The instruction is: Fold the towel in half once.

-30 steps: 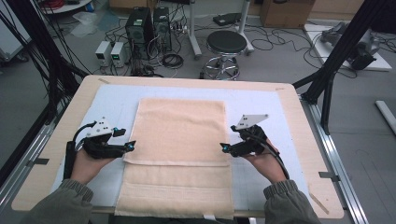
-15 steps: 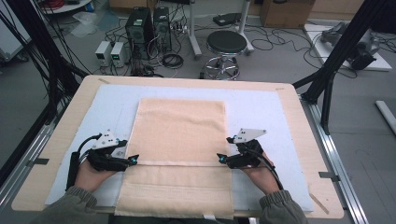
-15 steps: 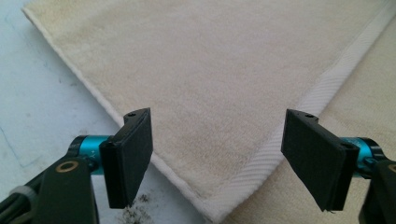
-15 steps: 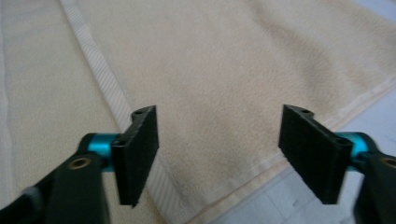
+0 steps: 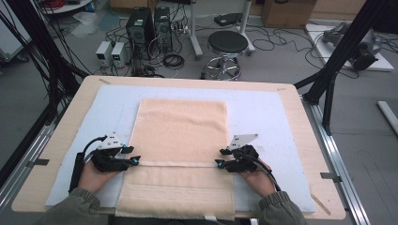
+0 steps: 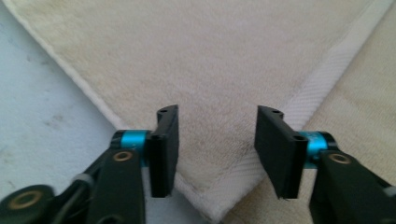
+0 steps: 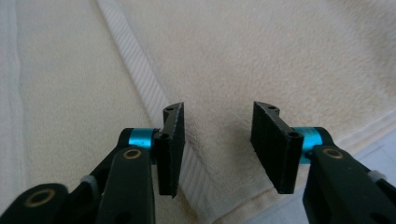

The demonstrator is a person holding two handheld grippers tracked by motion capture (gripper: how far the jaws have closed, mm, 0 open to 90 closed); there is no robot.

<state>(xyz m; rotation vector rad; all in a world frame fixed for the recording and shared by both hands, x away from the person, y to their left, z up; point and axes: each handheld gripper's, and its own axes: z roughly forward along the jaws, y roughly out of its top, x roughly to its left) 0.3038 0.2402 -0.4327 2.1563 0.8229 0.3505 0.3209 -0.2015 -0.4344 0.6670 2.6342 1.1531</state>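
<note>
Cables, computer towers (image 5: pixel 149 28) and a round black stool (image 5: pixel 227 43) crowd the floor beyond a wooden desk (image 5: pixel 300 117) covered by a pale blue mat (image 5: pixel 263 112). On the mat lies a beige towel (image 5: pixel 180 129), folded so that its upper layer ends at a woven hem band (image 5: pixel 176 164) running across it; the lower layer reaches to the near edge of the desk.

At the left end of that hem, the left gripper (image 5: pixel 134 155) is down at the towel's edge, held in the person's left hand (image 5: pixel 96 173). In the left gripper view, the corner of the upper layer (image 6: pixel 210 154) sits between the two black jaws, with the mat at the left and the lower layer at the right. The jaws have just been closing, yet a clear gap remains and the pads are not pressing the cloth together.

At the right end of the hem, the right gripper (image 5: pixel 218 157) meets the towel's other edge, held in the right hand (image 5: pixel 256 176). The right gripper view shows the ribbed hem band (image 7: pixel 140 79) passing under the left jaw and the towel's corner between both jaws. These jaws too have just been closing and stand parted, not yet clamped on the fabric.
</note>
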